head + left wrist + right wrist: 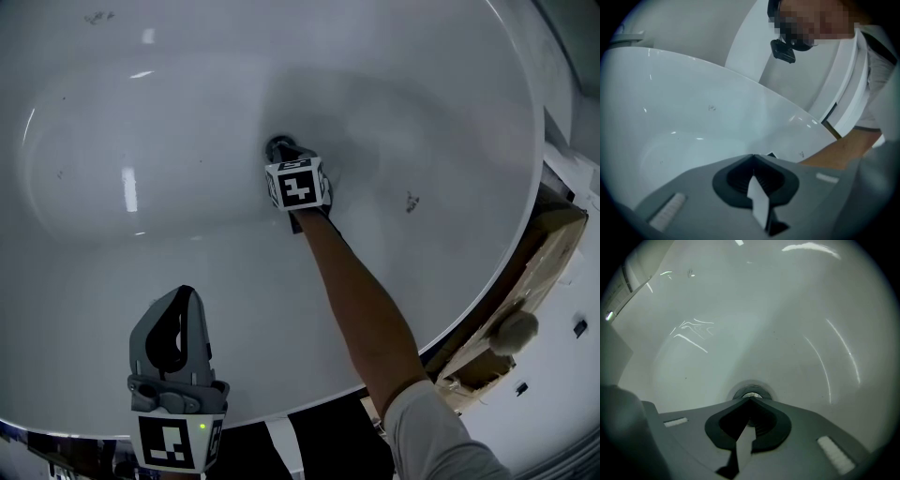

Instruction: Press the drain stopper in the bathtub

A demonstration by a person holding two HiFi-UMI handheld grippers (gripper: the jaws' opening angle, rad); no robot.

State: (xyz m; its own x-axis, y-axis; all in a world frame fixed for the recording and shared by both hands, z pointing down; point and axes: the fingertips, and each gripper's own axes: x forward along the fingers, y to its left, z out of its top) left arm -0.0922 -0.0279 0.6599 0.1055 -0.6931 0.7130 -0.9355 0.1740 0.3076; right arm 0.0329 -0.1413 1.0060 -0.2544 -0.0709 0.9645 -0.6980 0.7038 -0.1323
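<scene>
The round metal drain stopper (751, 393) sits in the floor of the white bathtub (141, 112). In the head view the drain stopper (277, 146) peeks out just beyond the marker cube. My right gripper (750, 400) is shut, its closed tips right at the stopper's near edge; I cannot tell whether they touch it. My right gripper (287, 156) reaches deep into the tub on an outstretched arm. My left gripper (184, 298) is shut on nothing and hangs over the near rim of the tub. In its own view my left gripper (753, 156) points across the basin.
The tub's curved right rim (539, 141) runs beside a cardboard-wrapped edge (525, 272) and a white floor. A small dark speck (411, 201) marks the tub floor right of the drain. A person's sleeve (881, 70) and forearm (843, 152) show in the left gripper view.
</scene>
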